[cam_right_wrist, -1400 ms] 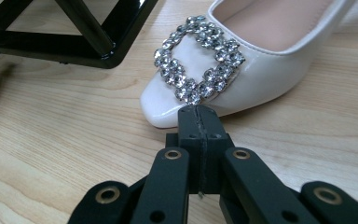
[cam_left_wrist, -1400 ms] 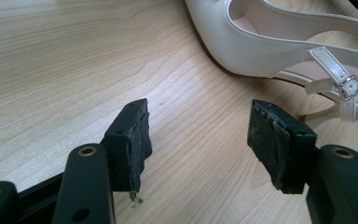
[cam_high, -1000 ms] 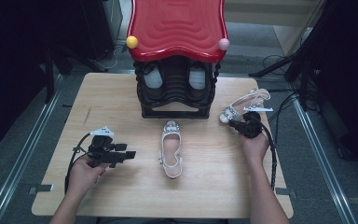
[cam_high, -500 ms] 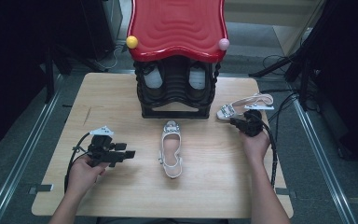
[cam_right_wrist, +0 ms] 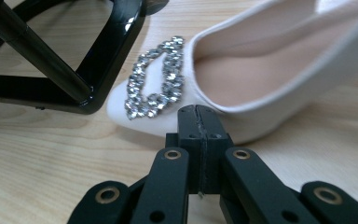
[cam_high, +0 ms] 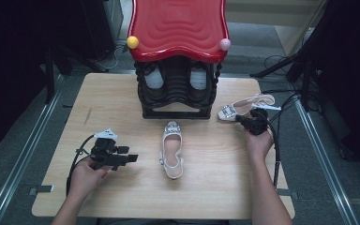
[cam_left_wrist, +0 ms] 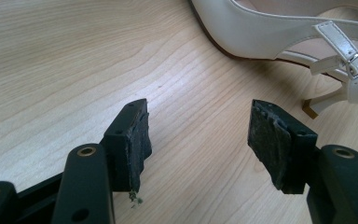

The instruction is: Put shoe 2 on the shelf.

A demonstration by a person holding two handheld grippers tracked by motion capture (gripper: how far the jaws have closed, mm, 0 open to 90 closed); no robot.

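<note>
The right gripper (cam_high: 249,123), jaws fully closed and empty, sits against the far-right shoe (cam_high: 244,107) beside the rack (cam_high: 176,91). The left gripper (cam_high: 122,157) rests on the worktop (cam_high: 122,93) with jaws wide, near the centre shoe (cam_high: 172,150).

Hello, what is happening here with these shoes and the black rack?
A person sits at a wooden table with a gripper in each hand. The right gripper has its jaws shut, and its tips are right at the side of a white shoe that lies beside the black shoe rack; whether they pinch the shoe's edge I cannot tell. The left gripper is open above bare wood, near a second white shoe in the middle of the table. Two more shoes seem to stand inside the rack.
</note>
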